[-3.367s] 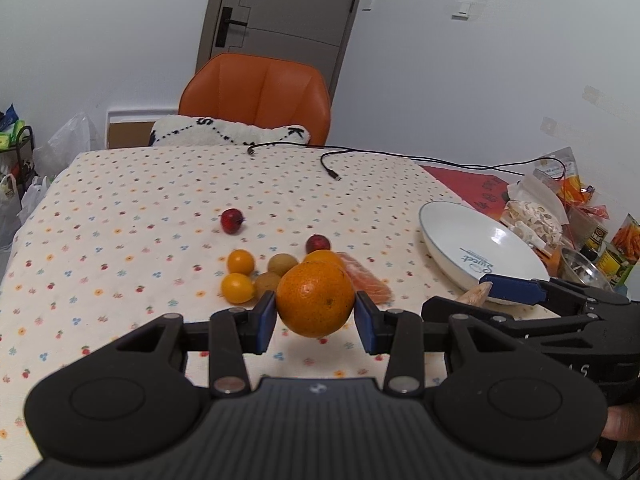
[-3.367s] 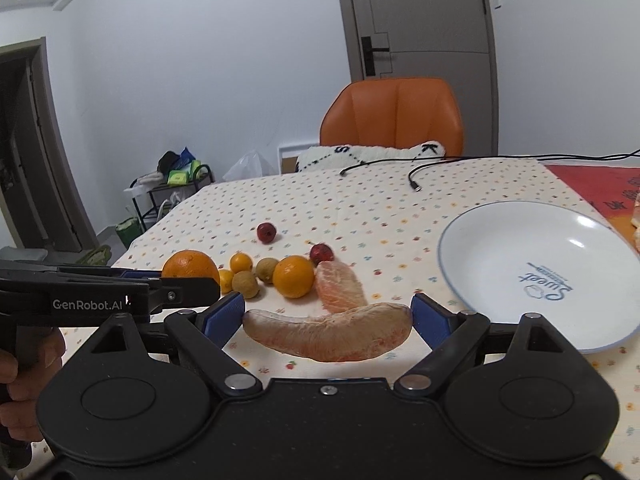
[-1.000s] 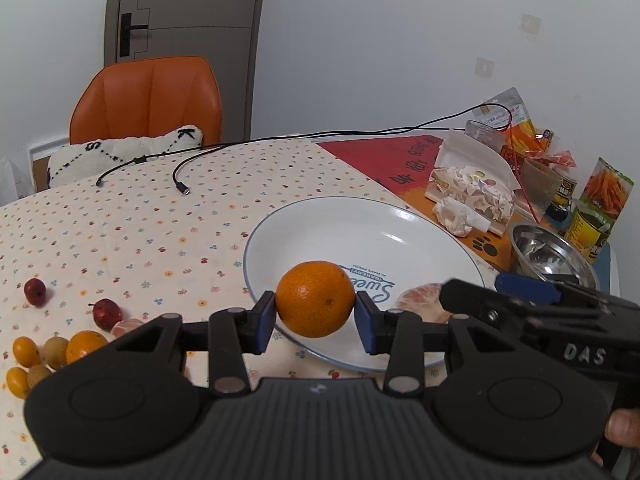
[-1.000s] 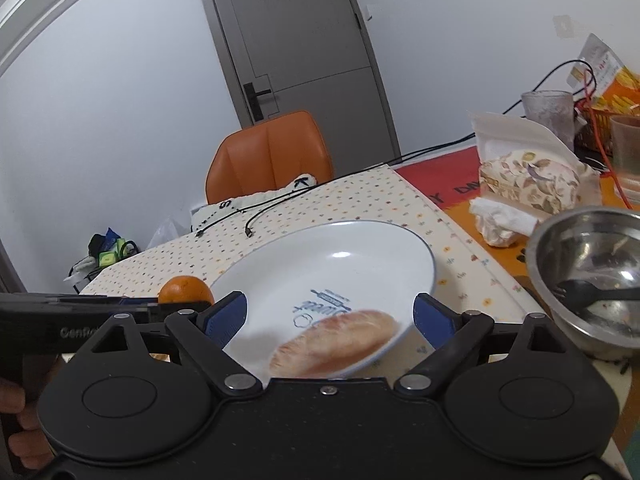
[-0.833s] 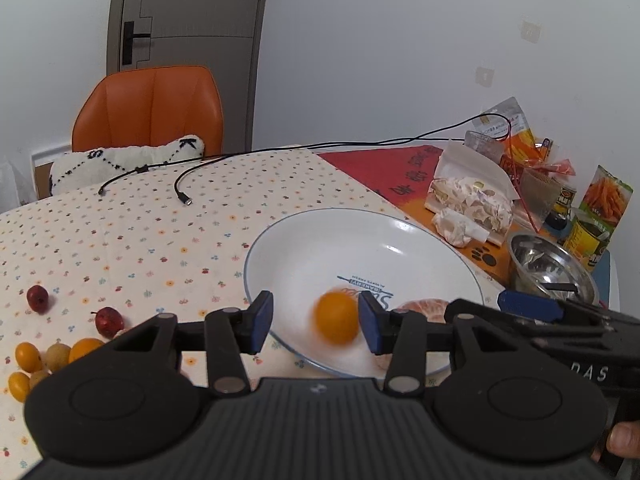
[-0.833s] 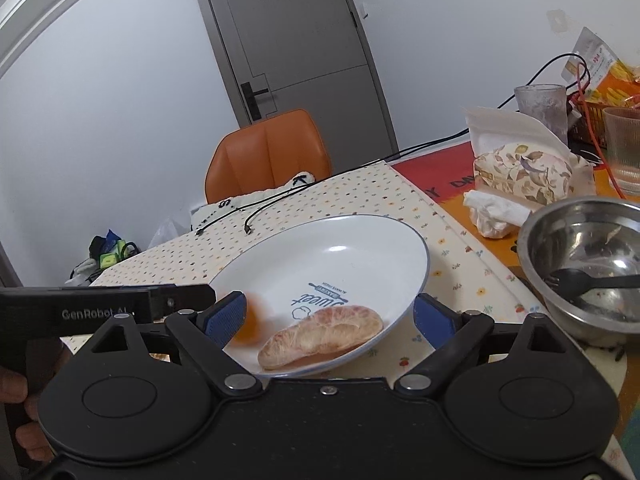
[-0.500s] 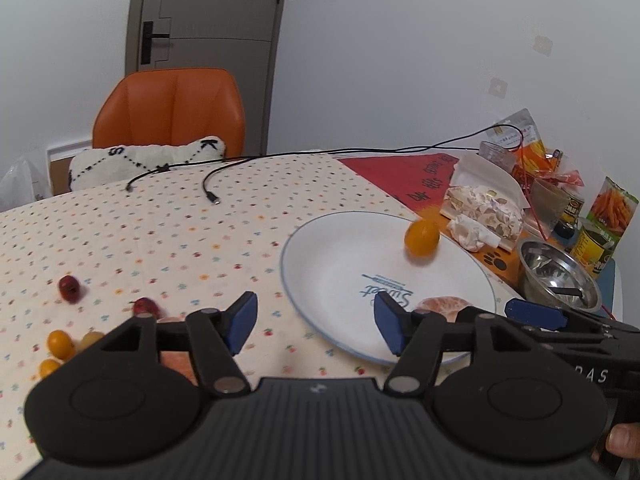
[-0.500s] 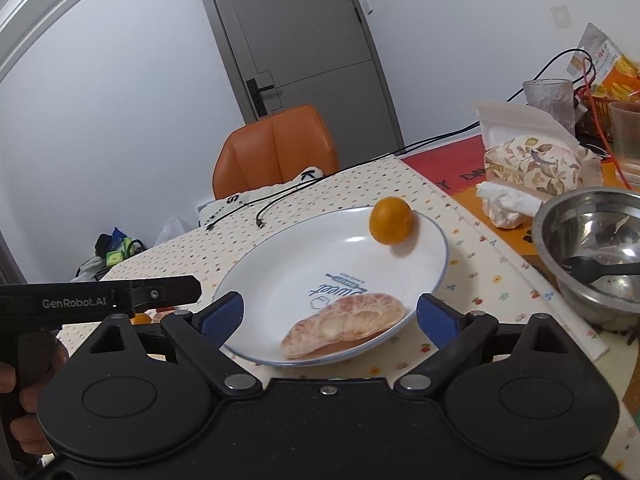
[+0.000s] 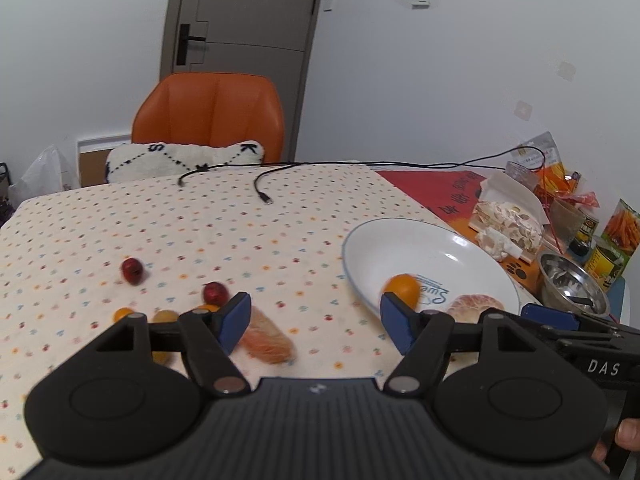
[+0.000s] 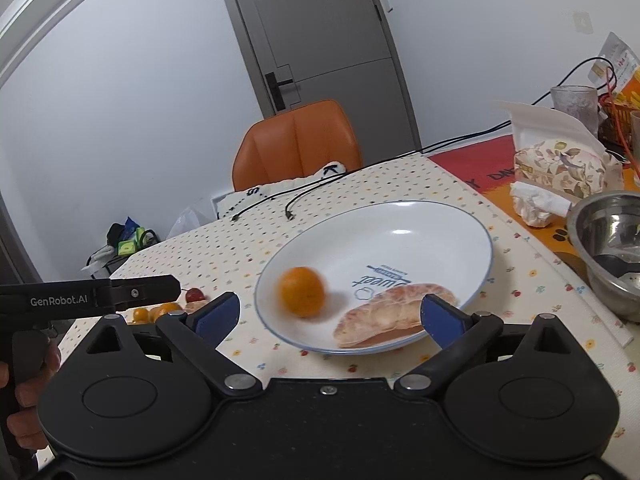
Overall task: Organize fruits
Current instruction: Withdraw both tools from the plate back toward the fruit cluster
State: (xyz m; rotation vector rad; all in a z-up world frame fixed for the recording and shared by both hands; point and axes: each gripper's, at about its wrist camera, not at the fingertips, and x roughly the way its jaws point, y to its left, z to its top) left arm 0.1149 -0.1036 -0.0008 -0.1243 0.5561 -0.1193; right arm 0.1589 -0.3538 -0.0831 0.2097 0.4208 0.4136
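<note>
A white plate holds a blurred, rolling orange near its left rim and a peeled pomelo segment at its front. My left gripper is open and empty above the cloth, left of the plate. My right gripper is open and empty at the plate's near edge. A second pomelo segment, two red fruits and small yellow fruits lie on the tablecloth.
A steel bowl, cans, snack packets and a wrapped bundle crowd the table's right side. Black cables trail across the far cloth. An orange chair with a cushion stands behind. A hand holds the left gripper's handle.
The left gripper let go of the orange, which dropped into the plate and rolled from the far rim to the left side. Both grippers drew back; the left one swung left toward the loose fruits.
</note>
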